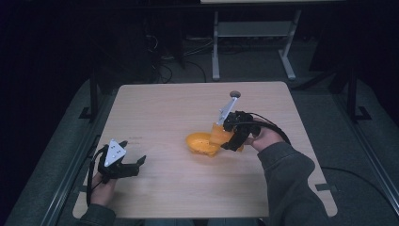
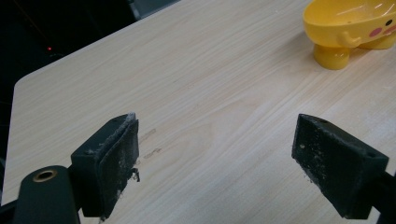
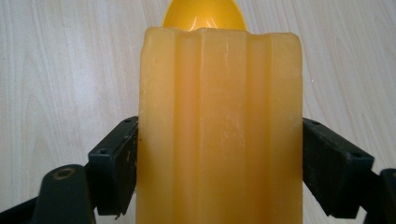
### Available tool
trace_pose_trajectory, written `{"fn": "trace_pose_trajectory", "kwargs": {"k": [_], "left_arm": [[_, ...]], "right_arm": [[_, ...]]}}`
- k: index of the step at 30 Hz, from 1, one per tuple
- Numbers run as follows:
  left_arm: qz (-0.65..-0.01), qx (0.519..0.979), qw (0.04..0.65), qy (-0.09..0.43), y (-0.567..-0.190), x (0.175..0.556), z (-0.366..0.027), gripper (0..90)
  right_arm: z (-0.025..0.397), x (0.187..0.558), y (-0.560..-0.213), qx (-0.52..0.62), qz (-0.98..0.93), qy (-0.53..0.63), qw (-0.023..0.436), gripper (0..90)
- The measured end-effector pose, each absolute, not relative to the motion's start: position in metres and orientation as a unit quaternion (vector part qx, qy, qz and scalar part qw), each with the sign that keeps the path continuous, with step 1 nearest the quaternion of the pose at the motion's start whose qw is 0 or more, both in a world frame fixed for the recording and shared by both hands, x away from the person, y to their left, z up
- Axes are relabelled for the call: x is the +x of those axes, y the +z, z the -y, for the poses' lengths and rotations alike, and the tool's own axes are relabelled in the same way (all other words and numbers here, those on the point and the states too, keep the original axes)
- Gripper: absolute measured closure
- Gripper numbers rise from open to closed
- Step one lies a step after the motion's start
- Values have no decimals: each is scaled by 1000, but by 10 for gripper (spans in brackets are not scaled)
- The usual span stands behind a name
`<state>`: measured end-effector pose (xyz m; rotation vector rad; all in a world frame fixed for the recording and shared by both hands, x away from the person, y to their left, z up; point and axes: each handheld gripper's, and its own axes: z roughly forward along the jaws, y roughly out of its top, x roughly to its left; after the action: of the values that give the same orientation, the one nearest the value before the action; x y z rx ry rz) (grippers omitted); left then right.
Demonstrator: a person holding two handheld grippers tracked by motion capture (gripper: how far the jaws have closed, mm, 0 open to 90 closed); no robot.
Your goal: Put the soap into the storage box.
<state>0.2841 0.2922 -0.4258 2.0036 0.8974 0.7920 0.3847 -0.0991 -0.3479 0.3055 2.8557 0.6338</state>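
Right gripper [image 1: 234,141] fingers pinch the ribbed orange block [image 3: 219,135] lengthwise, yellow bowl [image 1: 202,142] just beyond; left gripper [image 1: 133,165] spread, well apart

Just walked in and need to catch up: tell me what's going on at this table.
A person holds a gripper in each hand at a wooden table. The right gripper is shut on a pale orange ribbed block, holding it at a yellow bowl near the table's middle; whether block and bowl touch is unclear. The left gripper is open with nothing between its jaws, off to the left, apart from the bowl.
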Motion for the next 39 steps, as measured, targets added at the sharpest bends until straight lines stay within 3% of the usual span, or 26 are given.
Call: {"fn": "trace_pose_trajectory", "kwargs": {"k": [39], "left_arm": [[-353, 789, 394, 311, -426, 284, -292, 141]], "right_arm": [[48, 408, -359, 70, -974, 204, 73, 208]]}}
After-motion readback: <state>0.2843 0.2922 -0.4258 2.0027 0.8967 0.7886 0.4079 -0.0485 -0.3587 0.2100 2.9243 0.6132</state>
